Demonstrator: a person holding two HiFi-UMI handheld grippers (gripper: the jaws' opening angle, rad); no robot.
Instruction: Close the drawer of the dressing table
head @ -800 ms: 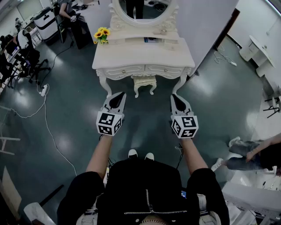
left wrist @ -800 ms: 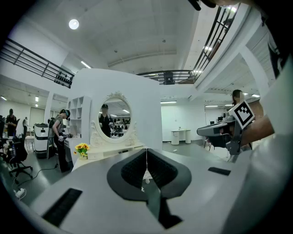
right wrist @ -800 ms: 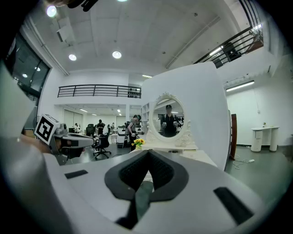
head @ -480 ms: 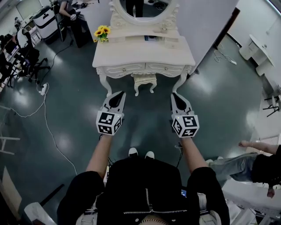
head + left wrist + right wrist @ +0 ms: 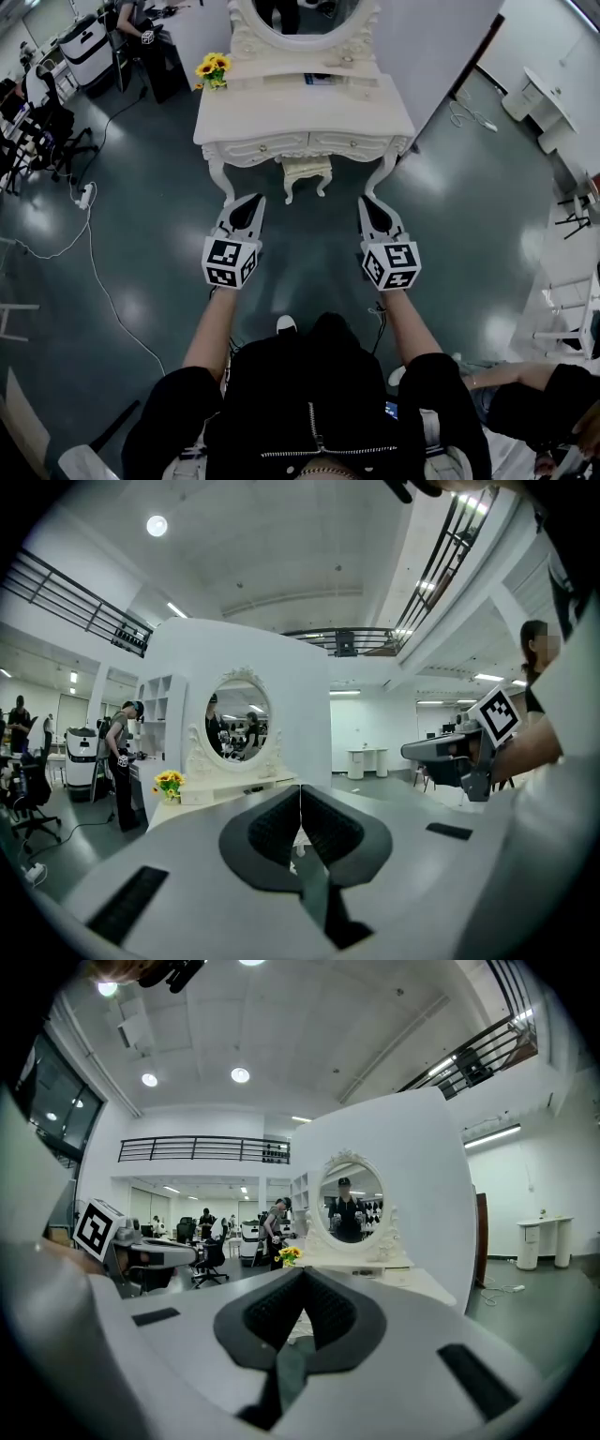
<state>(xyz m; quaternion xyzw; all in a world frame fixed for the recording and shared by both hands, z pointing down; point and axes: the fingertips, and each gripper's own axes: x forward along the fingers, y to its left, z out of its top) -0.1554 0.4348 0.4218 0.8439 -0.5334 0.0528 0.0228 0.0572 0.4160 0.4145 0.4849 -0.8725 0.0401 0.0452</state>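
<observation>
Head view, nearest first: the person's two forearms reach forward. The left gripper (image 5: pixel 251 208) and the right gripper (image 5: pixel 371 208) are held side by side, well apart, over the dark glossy floor (image 5: pixel 309 253). Both point ahead, about level.

Left gripper view shows that gripper's ribbed pads (image 5: pixel 272 827) pressed together with nothing between them. Right gripper view shows the same: jaws closed and empty.

A loose cable (image 5: pixel 89 248) trails across the floor, out beyond the left gripper's outer side.

Ahead of both tips, and clear of them, stands the white dressing table (image 5: pixel 305 112). It is centred on the gap between the grippers, with a small stool (image 5: pixel 305 172) tucked under it. The table's drawers (image 5: pixel 272 147) face the grippers, and both look flush with the front rail.

Farther back on the tabletop, sunflowers (image 5: pixel 211 67) sit on the left gripper's side. An oval mirror (image 5: pixel 300 14) rises at the rear. Seated and standing people are visible beyond, far to the left.
</observation>
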